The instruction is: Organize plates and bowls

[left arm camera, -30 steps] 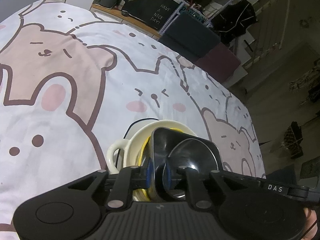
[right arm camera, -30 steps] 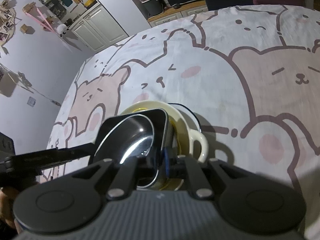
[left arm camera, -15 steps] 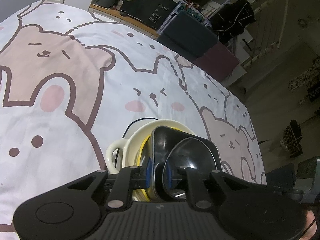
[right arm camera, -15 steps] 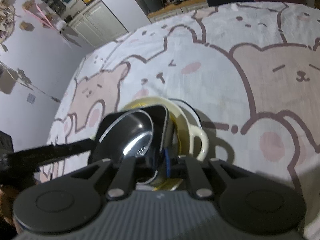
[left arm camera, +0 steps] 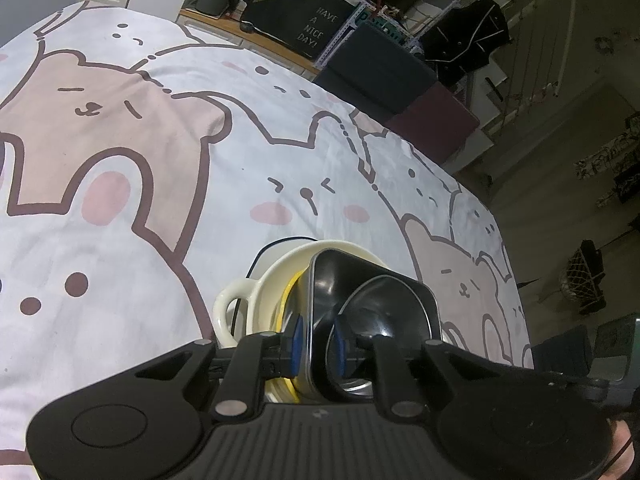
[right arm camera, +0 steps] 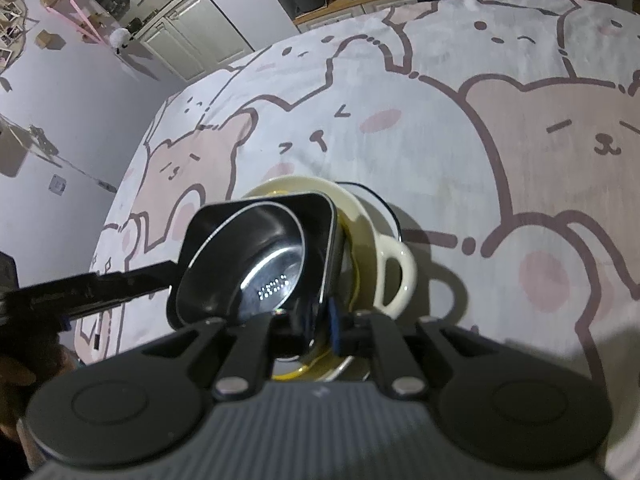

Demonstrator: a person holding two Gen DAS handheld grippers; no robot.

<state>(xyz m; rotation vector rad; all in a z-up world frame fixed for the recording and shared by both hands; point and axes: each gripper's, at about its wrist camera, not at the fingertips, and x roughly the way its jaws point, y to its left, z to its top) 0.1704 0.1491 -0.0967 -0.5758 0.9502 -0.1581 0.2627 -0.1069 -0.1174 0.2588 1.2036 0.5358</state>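
Note:
A black square bowl [left arm camera: 340, 276] with a round dark metal bowl [left arm camera: 384, 304] nested in it sits tilted in a cream two-handled bowl [left arm camera: 272, 292]. A yellow rim [left arm camera: 290, 292] shows between them, and a dark-edged white plate [left arm camera: 272, 246] lies underneath. My left gripper [left arm camera: 319, 344] is shut on the square bowl's near wall, one blue pad on each side. In the right wrist view my right gripper [right arm camera: 316, 326] is shut on the opposite wall of the same square bowl [right arm camera: 320, 220], above the cream bowl [right arm camera: 368, 232]. Its left finger is hidden behind the bowl.
The stack stands on a table under a bear-print cloth [left arm camera: 160, 200]. The table's edge drops to the floor just right of the stack [left arm camera: 516, 280]. Dark boxes [left arm camera: 380, 68] and shelves stand beyond the far edge. A hand [right arm camera: 24, 364] holds the left tool.

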